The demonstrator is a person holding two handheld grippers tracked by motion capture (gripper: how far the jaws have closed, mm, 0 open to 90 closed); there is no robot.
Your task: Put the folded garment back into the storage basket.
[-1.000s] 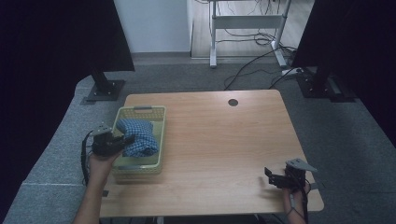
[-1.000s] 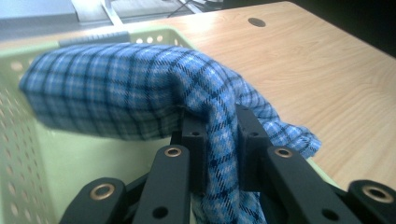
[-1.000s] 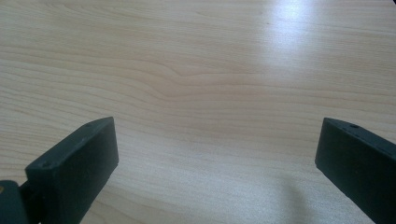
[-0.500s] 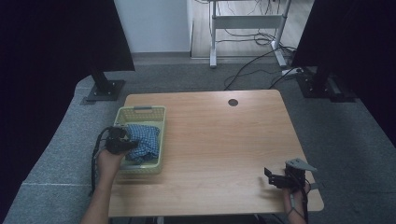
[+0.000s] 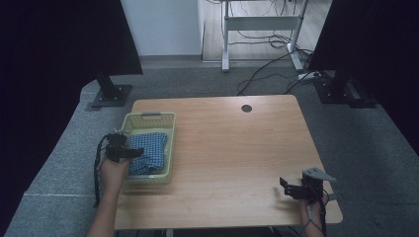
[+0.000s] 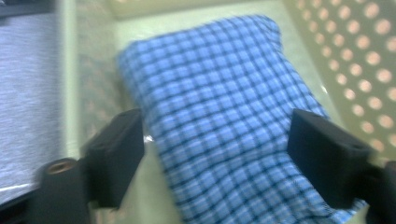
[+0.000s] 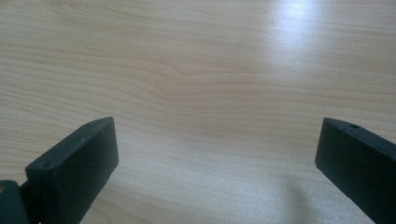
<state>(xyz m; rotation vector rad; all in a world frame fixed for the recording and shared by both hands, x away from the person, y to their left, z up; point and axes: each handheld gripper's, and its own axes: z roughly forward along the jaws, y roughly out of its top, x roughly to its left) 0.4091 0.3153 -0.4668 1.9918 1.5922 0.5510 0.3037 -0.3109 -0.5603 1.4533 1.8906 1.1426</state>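
- Checked cloth point(image 6: 224, 126): folded, blue, lying inside the yellow basket point(image 5: 148, 120) at the table's point(image 5: 237, 148) left side.
- Left gripper point(image 6: 217, 154): jaws have just been opening and now stand apart, one either side of the cloth, pads not pressing it.
- Right gripper point(image 5: 288, 186): jaws apart over bare wood (idle, near the front right corner).
- Risk: a pad snagging a fold as the hand withdraws could drag the cloth askew or unfold it.
- Risk: the left jaw sits close to the basket wall; a knock could shift the basket.
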